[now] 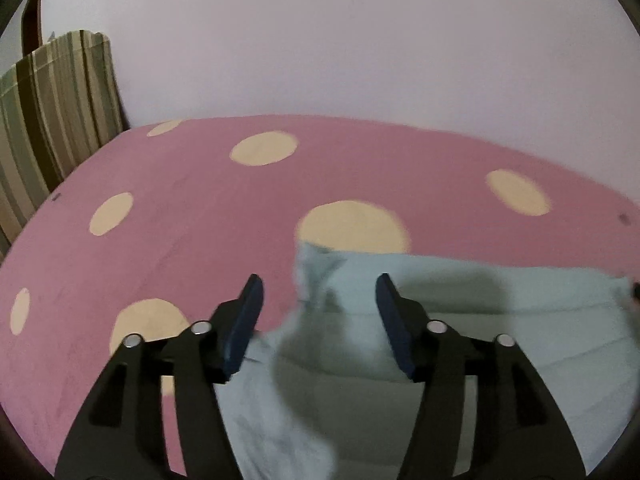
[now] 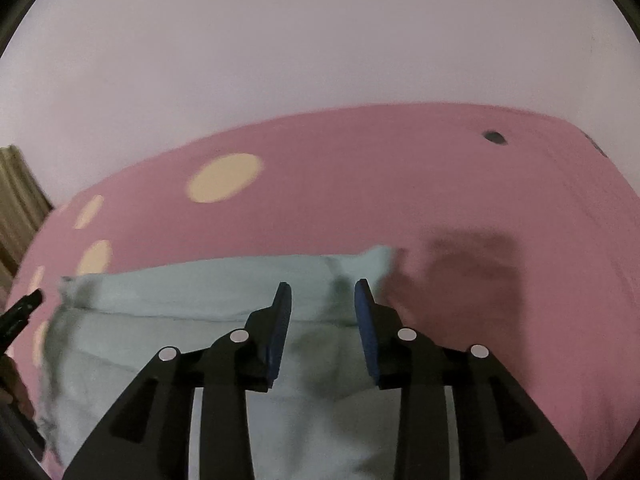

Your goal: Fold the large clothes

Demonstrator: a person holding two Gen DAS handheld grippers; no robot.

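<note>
So the big pale blue-green cloth garment is lying on the bed, which has a pink sheet with large cream polka dots. It's spread out flat-ish with its long axis running side to side across both views, roughly parallel to the far edge of the bed and the plain pale wall behind it. The far edge of the garment looks folded over, making a straight band across the top. In the left wrist view one corner of it sticks up a bit crumpled; it's blurry so I can't make out which part of the garment that is.

The left gripper has its jaws standing well apart, hovering over that crumpled corner with nothing pinched between the blue pads. The right gripper is over the garment near its other end, jaws parted too but narrower, and the cloth sits below them, not clamped.

Around it: a striped green and brown fabric thing at the far left end of the bed, against the wall. There's a small dark spot on the sheet toward the far right. Shadow of the right gripper falls on the pink sheet just beside the garment's end.
</note>
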